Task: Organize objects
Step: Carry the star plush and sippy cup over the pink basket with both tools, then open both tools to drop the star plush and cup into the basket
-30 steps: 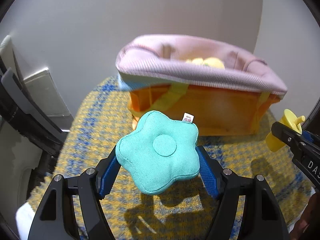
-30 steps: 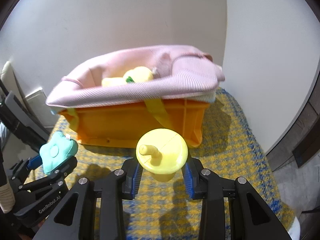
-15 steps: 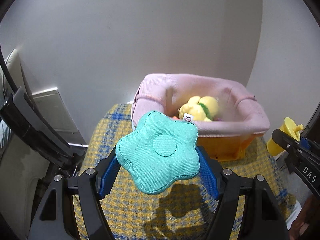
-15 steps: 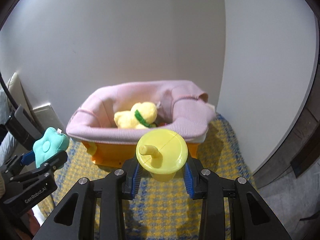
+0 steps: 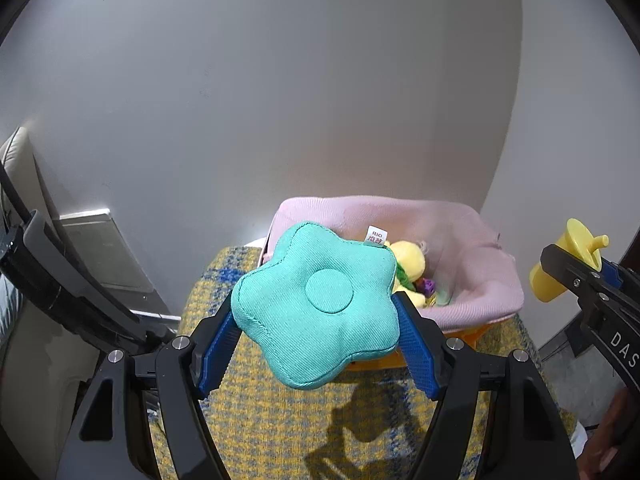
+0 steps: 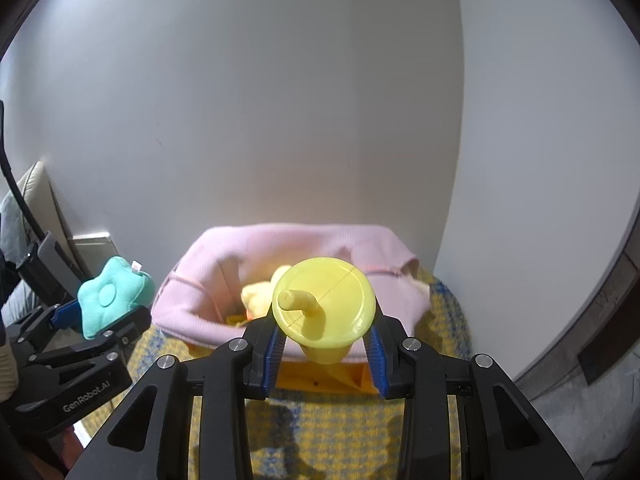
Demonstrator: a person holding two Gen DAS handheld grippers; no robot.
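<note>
checked yellow cloth (image 5: 256, 420), left gripper (image 5: 316, 320) pinching teal cushion (image 5: 316, 304), right gripper (image 6: 324, 332) yellow cup (image 6: 324, 304)

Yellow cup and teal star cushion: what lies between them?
Left wrist view: the pink-lined orange bin lies between yellow cup and teal star cushion, lower down.

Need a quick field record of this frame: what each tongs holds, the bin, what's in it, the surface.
left tongs: shut on teal flower cushion
right tongs: shut on yellow spout cup, lid facing camera
bin: orange crate lined with pink knit cloth
bin contents: yellow plush toy, small purple item
surface: yellow-blue woven mat
placement: both held items above the mat, not yet in the crate
</note>
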